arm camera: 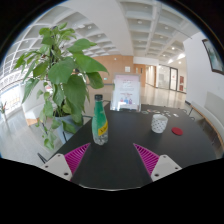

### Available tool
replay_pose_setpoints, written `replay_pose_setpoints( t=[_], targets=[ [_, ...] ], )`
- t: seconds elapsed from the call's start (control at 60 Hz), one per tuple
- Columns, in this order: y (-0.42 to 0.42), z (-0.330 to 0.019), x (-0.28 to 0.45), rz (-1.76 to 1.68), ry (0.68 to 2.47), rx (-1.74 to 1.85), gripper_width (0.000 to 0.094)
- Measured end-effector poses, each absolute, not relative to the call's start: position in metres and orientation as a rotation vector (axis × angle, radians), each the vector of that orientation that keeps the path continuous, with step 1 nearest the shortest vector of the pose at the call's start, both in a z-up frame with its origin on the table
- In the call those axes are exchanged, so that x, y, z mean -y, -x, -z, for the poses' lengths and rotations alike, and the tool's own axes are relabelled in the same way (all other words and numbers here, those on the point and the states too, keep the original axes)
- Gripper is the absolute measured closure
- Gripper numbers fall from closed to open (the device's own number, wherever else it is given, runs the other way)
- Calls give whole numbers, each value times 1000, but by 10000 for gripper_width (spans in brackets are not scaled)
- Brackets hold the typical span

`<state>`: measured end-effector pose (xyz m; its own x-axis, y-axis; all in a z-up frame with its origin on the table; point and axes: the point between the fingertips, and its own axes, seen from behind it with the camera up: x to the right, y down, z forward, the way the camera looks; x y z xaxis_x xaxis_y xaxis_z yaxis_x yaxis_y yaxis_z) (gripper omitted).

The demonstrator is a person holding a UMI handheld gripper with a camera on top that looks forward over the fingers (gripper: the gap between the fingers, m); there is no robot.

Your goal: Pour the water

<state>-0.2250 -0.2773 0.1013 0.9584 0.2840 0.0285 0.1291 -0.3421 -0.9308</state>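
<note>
A green plastic bottle [100, 122] with a yellow label stands upright on the dark table [125, 150], just ahead of my left finger. A white patterned cup [159, 123] stands to the right of it, beyond my right finger. A small red cap [177, 131] lies on the table right of the cup. My gripper [111, 158] is open and empty, its two pink-padded fingers [75, 156] spread wide over the near part of the table. Nothing is between them.
A large leafy potted plant [60, 75] stands at the table's left side behind the bottle. A white sign or chair back [126, 95] is beyond the far edge. A hallway with white ceiling lies behind.
</note>
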Motion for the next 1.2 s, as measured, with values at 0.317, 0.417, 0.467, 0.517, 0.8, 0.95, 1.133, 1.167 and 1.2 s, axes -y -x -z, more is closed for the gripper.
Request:
replay_pose_setpoints(
  t=[0.317,0.417,0.467,0.517,0.8,0.95,1.133,1.167,1.2],
  targets=[
    [307,-83,155,-94,1843,264,80],
    [317,-69,125,-75,1846,254,77],
    [321,-64,114,-75,1845,248,92],
    [324,-62,105,-73,1835,241,146],
    [329,-65,98,-146,1785,200,523],
    [341,-112,103,-326,1717,160,522],
    [334,-222,91,-787,1568,-41,524],
    [330,-238,86,-889,1545,-84,524],
    [329,-252,76,-990,1518,-132,525]
  ],
)
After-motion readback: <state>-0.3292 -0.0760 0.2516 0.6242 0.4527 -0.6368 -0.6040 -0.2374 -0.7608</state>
